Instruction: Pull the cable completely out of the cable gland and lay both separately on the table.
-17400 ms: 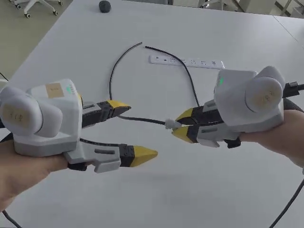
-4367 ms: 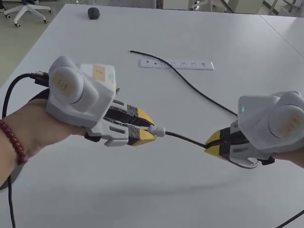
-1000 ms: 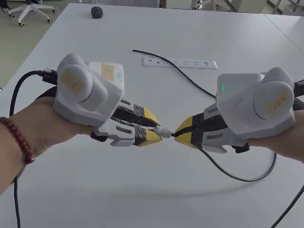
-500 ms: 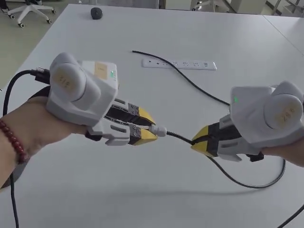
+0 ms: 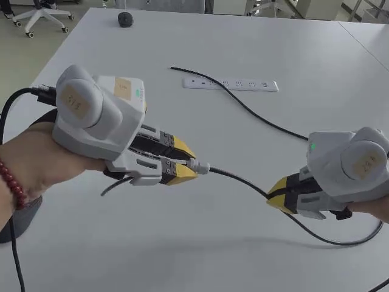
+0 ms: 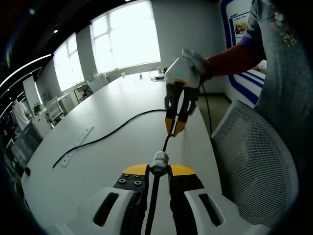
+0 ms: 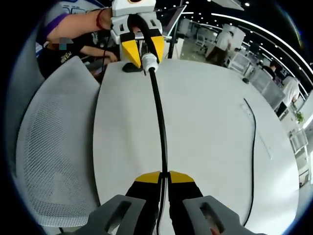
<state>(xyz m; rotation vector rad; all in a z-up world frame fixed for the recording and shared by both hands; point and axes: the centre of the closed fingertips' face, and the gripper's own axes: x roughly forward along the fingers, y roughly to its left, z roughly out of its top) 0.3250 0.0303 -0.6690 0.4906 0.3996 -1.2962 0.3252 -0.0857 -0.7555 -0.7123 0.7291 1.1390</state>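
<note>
My right hand-held gripper, clamping the one cable, now sits farther from the one cable gland my left hand-held gripper clamps.

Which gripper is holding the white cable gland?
The left gripper: its jaws pinch the cable gland, while the right gripper clamps only the black cable.

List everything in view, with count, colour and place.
table: one, white, under everything
cable: one, black, trailing over the table, mid-span lifted
cable gland: one, white, threaded on the cable, above the table
power strip: one, white, far middle of the table
round object: one, dark, far end of the table
mesh chair: one, grey, at the table's edge
bead bracelet: one, red, left wrist
left tool: one, white, yellow tips, shut on the cable gland
right tool: one, white, yellow tips, shut on the cable
</note>
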